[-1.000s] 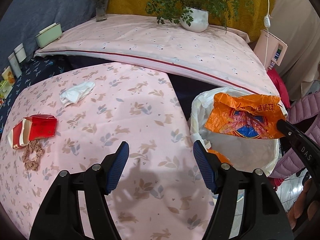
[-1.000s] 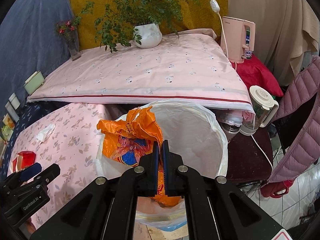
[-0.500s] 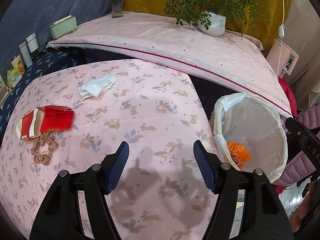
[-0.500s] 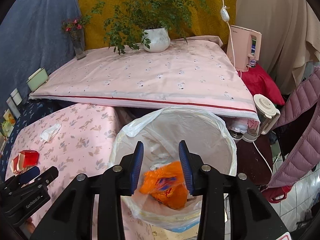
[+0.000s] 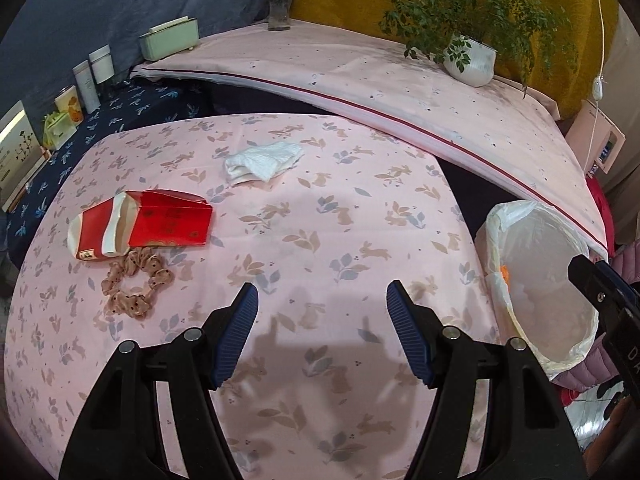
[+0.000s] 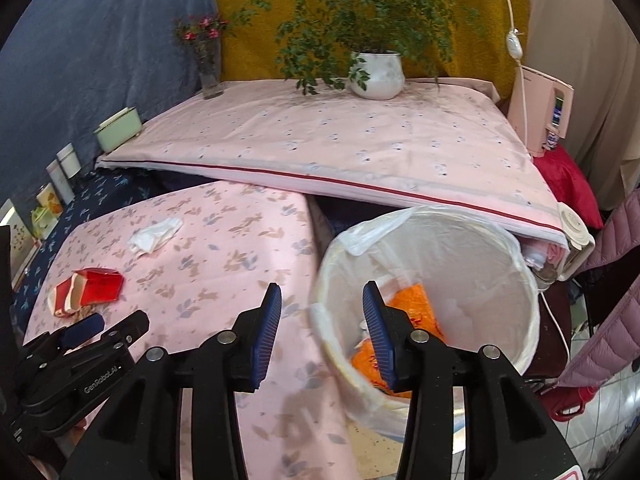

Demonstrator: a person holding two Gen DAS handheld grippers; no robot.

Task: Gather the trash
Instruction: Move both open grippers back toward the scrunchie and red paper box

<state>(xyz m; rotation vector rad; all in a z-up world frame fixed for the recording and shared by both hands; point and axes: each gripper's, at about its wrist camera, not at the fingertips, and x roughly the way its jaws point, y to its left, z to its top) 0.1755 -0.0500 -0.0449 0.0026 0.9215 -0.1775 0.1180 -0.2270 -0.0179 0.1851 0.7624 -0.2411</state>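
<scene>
My right claw [image 6: 322,310] hangs at the near rim of the lined trash bin [image 6: 500,240]; its jaws are opening, nothing between them. The orange wrapper [image 6: 416,304] lies down inside the bin, partly masked by my right finger; only a small orange sliver of it shows in the left view. The bin's base is cut off below the rim.

My left claw [image 5: 322,308] hovers over the desk [image 5: 320,220], jaws released and wide apart, empty. Its shadow falls on the pink rabbit-print cloth just ahead of the fingers.

Trash remaining on the desk: crumpled white tissue [image 5: 262,162] towards the far edge; flattened red carton [image 5: 142,228] at the left, torn open at one end, print too small to read. A beige scrunchie [image 5: 136,282] lies just beside the carton, touching or nearly so; cannot tell which.

In the right view my left claw covers the scrunchie and the carton's near edge.
</scene>
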